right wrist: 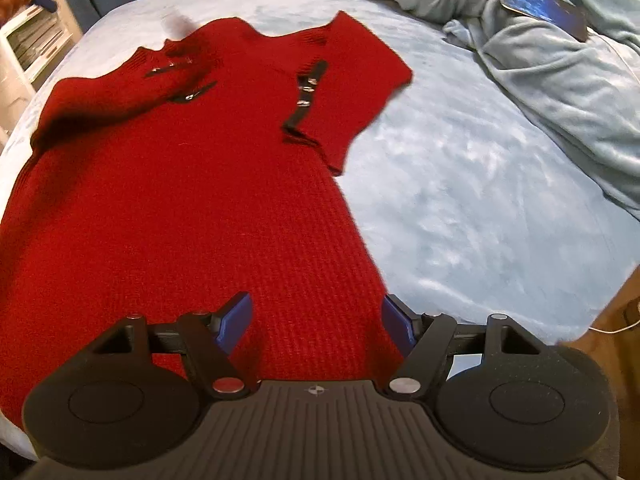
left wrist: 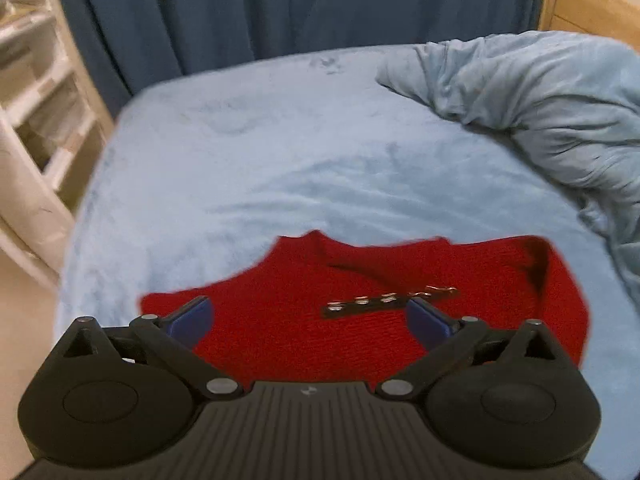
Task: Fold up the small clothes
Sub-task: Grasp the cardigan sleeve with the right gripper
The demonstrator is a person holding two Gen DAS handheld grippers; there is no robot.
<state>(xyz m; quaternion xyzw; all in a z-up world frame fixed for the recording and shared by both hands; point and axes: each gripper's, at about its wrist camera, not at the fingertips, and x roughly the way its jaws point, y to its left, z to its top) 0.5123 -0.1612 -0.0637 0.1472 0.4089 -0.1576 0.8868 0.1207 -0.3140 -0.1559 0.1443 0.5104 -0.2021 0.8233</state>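
Red knit dress [right wrist: 180, 184] is lying flat on the light-blue blanket [right wrist: 460, 200], both grippers hovering empty with fingers spread — left gripper [left wrist: 310, 318] over the strap-trimmed top, right gripper [right wrist: 316, 322] over the hem; I'd be pinching the edges squarely before folding.

Each view looks forward and steeply down along its own tool. The left tool [left wrist: 308, 316] hovers close over the red sweater's [left wrist: 360, 280] collar end, facing the curtain [left wrist: 280, 8] beyond the bed [left wrist: 280, 152]. The right tool [right wrist: 316, 320] sits near the sweater's hem. Both views share sweater, bed and rumpled blanket [right wrist: 520, 60].
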